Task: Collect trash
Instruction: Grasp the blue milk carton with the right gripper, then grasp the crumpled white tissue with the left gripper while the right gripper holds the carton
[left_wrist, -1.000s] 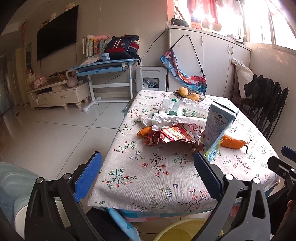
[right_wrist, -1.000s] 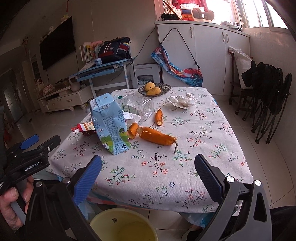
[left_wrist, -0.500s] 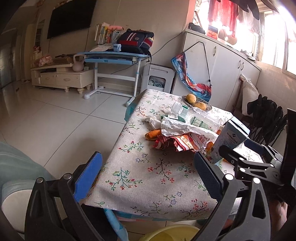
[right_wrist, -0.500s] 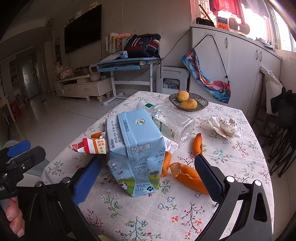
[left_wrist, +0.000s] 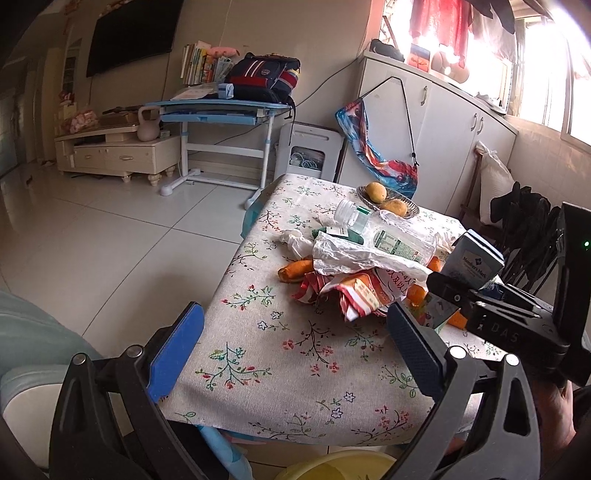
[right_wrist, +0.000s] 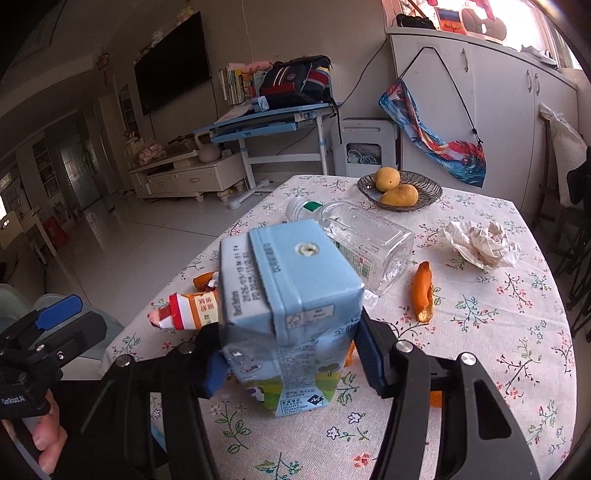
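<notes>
Milk carton (right_wrist: 291, 314) — "Member's Mark"

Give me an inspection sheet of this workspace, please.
Surface: table under floral tablecloth.
Job's things: upright light-blue milk carton; clear plastic bottle lying down; crumpled white tissue; orange peel strip; red-and-orange snack wrapper; white plastic bag.
Clutter: dark bowl with two mangoes.
Grippers: right tongs closing around the carton; left tongs open, empty.
Cables: black cord on the wall.
Surroundings: yellow bucket below the table edge; blue desk; white cabinets.
</notes>
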